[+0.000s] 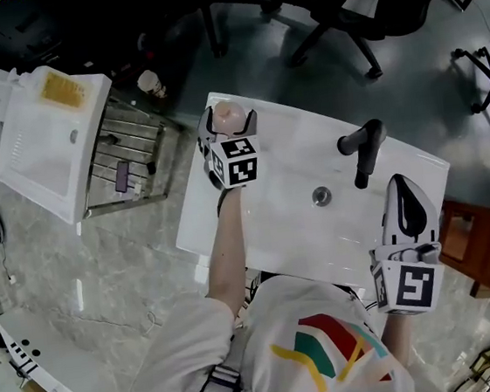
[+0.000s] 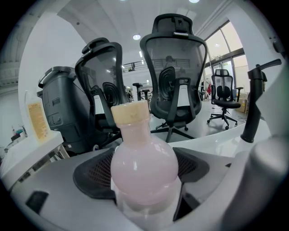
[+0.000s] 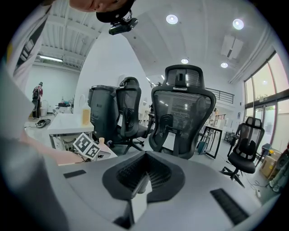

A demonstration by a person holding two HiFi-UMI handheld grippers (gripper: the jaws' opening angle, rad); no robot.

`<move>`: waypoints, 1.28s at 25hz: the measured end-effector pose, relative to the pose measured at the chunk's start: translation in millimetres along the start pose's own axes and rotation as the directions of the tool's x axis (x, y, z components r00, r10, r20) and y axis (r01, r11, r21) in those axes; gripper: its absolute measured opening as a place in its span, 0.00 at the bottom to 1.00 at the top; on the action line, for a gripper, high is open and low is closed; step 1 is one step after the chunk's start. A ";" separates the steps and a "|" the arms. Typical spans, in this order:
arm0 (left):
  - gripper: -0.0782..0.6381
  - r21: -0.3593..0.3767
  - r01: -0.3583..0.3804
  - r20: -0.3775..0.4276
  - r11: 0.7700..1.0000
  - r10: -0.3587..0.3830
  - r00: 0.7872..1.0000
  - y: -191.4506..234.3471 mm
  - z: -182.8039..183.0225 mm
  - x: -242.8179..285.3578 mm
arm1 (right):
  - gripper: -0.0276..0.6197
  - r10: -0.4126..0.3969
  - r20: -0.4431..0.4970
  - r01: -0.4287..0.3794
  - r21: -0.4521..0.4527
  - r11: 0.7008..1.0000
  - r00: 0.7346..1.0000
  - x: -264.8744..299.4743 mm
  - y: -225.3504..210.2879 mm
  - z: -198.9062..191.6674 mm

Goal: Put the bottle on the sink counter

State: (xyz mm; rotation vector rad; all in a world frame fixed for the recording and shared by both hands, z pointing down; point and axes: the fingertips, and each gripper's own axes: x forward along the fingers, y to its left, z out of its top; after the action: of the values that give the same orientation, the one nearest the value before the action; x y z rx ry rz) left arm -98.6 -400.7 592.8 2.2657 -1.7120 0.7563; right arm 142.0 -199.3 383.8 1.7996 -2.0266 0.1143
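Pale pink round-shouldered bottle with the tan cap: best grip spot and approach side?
Grip the pale pink bottle on its lower body, just under the bulbous shoulder, coming in level from the side. It stands upright and the bulge should stop slipping. The left gripper holds it there.

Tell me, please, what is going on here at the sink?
A person holds a gripper in each hand over a white sink. The left gripper is clamped on a pink bottle with a tan cap, upright by the sink's far left corner. I can't tell whether it rests on the counter yet. The right gripper is shut and empty, near the black faucet.
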 end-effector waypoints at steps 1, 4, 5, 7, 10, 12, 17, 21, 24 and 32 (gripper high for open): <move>0.70 0.000 0.000 -0.001 1.000 0.000 1.000 0.6 -0.3 0.6 | 0.06 -0.002 -0.003 0.002 0.001 1.000 1.000 0.5 -0.2 -0.6; 0.70 0.006 0.001 -0.002 1.000 -0.001 1.000 0.9 -0.4 1.9 | 0.06 -0.005 -0.012 0.005 0.000 1.000 1.000 1.7 0.2 -2.7; 0.70 0.011 0.002 -0.004 1.000 -0.002 1.000 0.2 -0.3 2.5 | 0.06 -0.007 -0.015 0.007 -0.001 1.000 1.000 2.1 0.1 -3.2; 0.70 0.022 0.003 -0.012 1.000 -0.003 1.000 -1.3 -0.7 3.7 | 0.06 -0.013 -0.018 0.013 -0.005 1.000 1.000 2.6 -0.3 -4.0; 0.70 0.036 0.005 -0.027 0.999 -0.004 1.000 -3.2 -3.1 4.8 | 0.06 -0.016 -0.020 0.016 -0.005 1.000 1.000 2.8 -1.0 -5.3; 0.70 0.050 0.002 -0.035 0.999 -0.001 0.999 -3.5 -4.2 5.4 | 0.06 -0.017 -0.023 0.017 -0.001 1.000 1.000 3.2 -1.4 -6.5; 0.70 0.066 0.002 -0.041 0.998 0.001 0.999 -4.9 -5.3 5.7 | 0.06 -0.018 -0.029 0.018 0.006 1.000 0.999 1.4 -1.7 -10.7; 0.70 0.067 0.002 -0.039 0.998 0.000 0.999 -5.3 -4.4 6.0 | 0.06 -0.019 -0.020 0.019 0.006 1.000 1.000 0.7 -2.4 -9.8; 0.70 0.049 0.002 -0.033 0.999 -0.001 0.999 -5.0 -4.3 6.3 | 0.06 -0.017 -0.026 0.017 0.005 1.000 1.000 -1.2 -2.4 -11.5; 0.70 -0.015 -0.014 0.012 1.000 0.014 1.000 -4.1 3.5 -1.8 | 0.06 -0.004 -0.018 0.003 -0.016 1.000 1.000 -4.7 0.3 -10.9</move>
State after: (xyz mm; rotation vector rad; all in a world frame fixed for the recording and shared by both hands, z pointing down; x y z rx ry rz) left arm -94.1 -399.5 589.5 2.2551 -1.7347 0.7319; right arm 144.8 -191.2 392.0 1.7860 -2.0064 0.1126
